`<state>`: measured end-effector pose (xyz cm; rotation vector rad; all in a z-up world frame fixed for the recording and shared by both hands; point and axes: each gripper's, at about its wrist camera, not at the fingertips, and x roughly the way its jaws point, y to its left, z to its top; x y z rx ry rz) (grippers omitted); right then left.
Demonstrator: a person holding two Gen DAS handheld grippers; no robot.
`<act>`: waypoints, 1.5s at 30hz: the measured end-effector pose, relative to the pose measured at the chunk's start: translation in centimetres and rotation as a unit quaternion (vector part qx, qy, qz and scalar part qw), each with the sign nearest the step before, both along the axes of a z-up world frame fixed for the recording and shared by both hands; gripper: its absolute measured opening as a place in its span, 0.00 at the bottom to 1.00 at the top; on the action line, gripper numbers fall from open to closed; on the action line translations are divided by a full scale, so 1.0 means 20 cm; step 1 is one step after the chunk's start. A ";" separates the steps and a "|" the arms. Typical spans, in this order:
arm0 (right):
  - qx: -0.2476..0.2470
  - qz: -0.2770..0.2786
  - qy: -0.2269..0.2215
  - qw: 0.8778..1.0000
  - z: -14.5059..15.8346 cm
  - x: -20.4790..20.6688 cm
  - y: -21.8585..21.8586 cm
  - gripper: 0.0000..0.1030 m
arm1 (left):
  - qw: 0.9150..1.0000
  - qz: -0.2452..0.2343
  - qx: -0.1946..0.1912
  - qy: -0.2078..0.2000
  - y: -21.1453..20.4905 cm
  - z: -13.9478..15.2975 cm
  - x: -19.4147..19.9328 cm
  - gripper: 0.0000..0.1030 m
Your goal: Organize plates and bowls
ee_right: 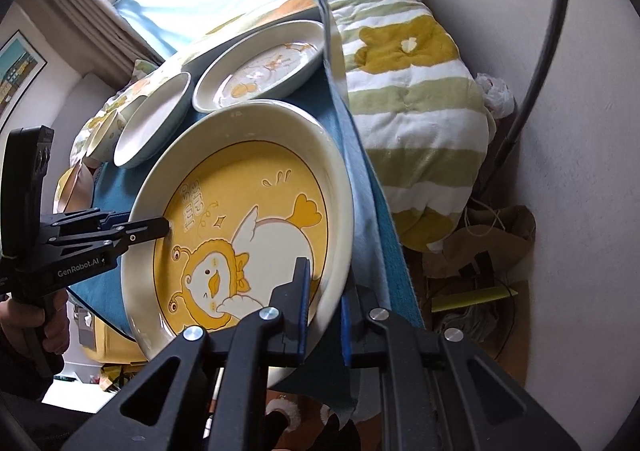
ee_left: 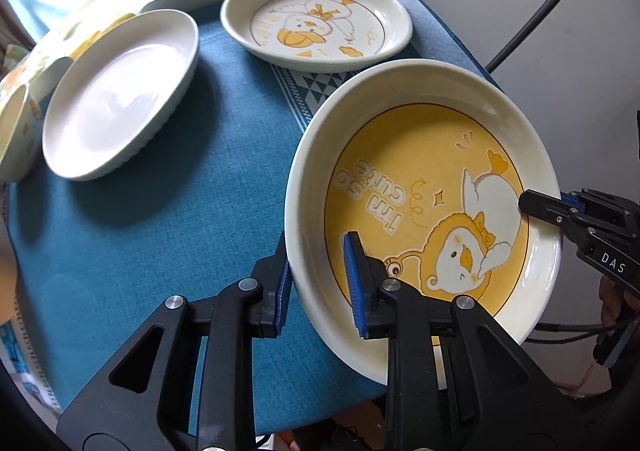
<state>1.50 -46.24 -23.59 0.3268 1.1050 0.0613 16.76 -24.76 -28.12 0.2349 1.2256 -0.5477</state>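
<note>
A cream plate with a yellow duck picture (ee_left: 424,187) is held tilted above the blue tablecloth (ee_left: 168,211). My left gripper (ee_left: 316,283) is shut on its near rim, one finger inside and one outside. My right gripper (ee_right: 324,315) is shut on the opposite rim of the same plate (ee_right: 240,219); it also shows in the left wrist view (ee_left: 536,207). A plain white plate (ee_left: 120,91) and a smaller duck plate (ee_left: 316,19) lie on the cloth beyond.
A small duck bowl (ee_left: 16,131) sits at the table's far left edge. A green, white and yellow quilt (ee_right: 408,91) lies behind and beside the table. A black cable (ee_right: 536,63) runs along the wall; bags and clutter (ee_right: 480,251) lie on the floor.
</note>
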 end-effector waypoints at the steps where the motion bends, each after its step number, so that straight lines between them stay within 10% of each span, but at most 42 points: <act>1: -0.001 0.004 -0.001 1.000 0.01 0.01 0.01 0.12 | 1.000 0.006 -0.006 -0.003 0.02 0.02 -0.01 0.21; 18: 0.010 0.084 -0.033 0.996 0.24 0.27 0.67 0.12 | 0.995 0.090 -0.015 -0.048 0.89 0.34 -0.04 0.21; 32: 0.025 0.149 0.008 0.989 0.02 0.45 1.32 0.12 | 0.988 0.151 0.004 -0.008 1.60 0.12 -0.02 0.21; 45: 0.014 0.155 0.011 0.988 -0.12 0.51 1.44 0.12 | 0.986 0.163 -0.009 -0.018 1.73 -0.01 0.03 0.21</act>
